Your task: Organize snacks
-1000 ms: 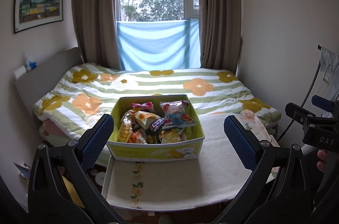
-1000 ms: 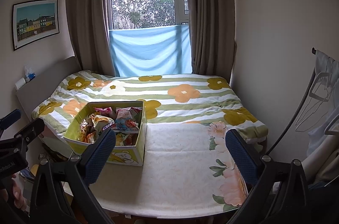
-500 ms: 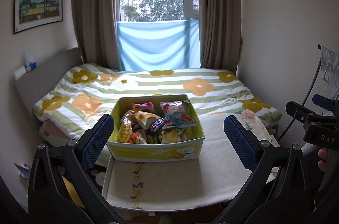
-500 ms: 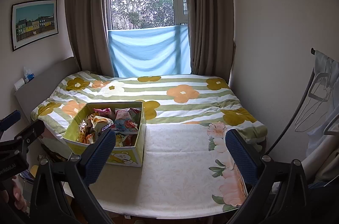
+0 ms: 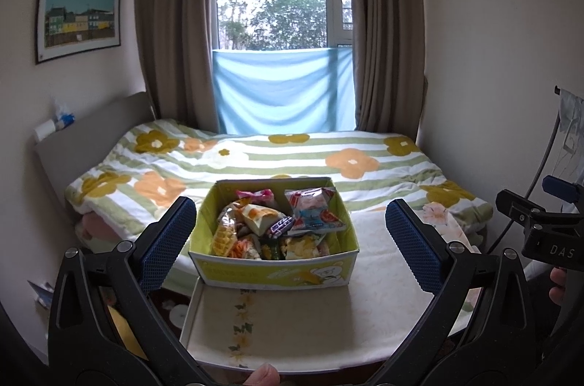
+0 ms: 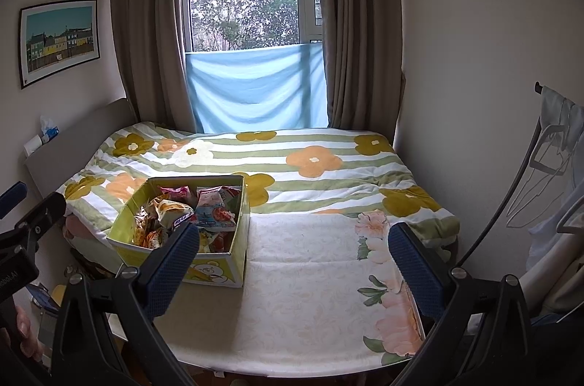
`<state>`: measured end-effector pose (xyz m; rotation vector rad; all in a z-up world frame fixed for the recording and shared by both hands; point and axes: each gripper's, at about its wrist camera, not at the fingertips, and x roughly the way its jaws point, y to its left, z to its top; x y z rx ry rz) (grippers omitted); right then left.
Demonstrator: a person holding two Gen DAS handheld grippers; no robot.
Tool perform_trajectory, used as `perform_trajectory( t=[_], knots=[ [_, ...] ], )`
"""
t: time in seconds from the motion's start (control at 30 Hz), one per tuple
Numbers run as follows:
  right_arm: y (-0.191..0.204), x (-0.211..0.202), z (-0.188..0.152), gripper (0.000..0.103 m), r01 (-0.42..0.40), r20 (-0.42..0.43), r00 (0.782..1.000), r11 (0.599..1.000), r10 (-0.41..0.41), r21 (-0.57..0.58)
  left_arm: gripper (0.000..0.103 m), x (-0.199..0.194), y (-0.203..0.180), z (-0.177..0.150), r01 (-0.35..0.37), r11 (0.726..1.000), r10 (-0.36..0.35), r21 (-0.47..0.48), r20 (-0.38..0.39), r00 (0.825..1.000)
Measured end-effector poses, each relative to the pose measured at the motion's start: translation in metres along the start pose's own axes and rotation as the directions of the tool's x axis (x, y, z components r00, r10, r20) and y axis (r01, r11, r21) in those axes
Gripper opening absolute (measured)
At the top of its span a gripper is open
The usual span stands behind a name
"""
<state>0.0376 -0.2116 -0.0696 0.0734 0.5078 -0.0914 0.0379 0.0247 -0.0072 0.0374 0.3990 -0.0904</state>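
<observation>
Broadly, the desk (image 6: pixel 310 305) stands against the bed (image 6: pixel 292 167), and the yellow-green box (image 5: pixel 273 273) of snacks (image 5: pixel 277 225) sits on its far left part. That box lies dead ahead of the left gripper (image 5: pixel 290 236), well to the left of the right gripper (image 6: pixel 292 260); the left is likely nearer. Both grippers are spread wide, holding nothing.

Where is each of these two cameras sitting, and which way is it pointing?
Left wrist view: on the left gripper, facing the yellow-green cardboard snack box and window; its open blue-padded fingers and a fingertip show.
Right wrist view: on the right gripper, facing the cream floral-cloth table, box to its left; open fingers show.
Shared: box, table, flowered bed quilt, each other's gripper.
</observation>
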Motion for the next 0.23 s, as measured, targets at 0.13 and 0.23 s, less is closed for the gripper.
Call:
perform_trajectory(
  t=[0.13, 0.23],
  knots=[
    [-0.001, 0.0033, 0.0011, 0.103, 0.0, -0.01, 1.0, 1.0, 0.0, 0.002, 0.103, 0.0047, -0.0012, -0.0022, 0.009, 1.0, -0.009, -0.003, -0.015, 1.0],
    [-0.0007, 0.008, 0.0006, 0.103, 0.0, -0.022, 1.0, 1.0, 0.0, 0.006, 0.103, 0.0068, -0.0038, -0.0035, 0.005, 1.0, -0.005, 0.003, -0.01, 1.0]
  ],
)
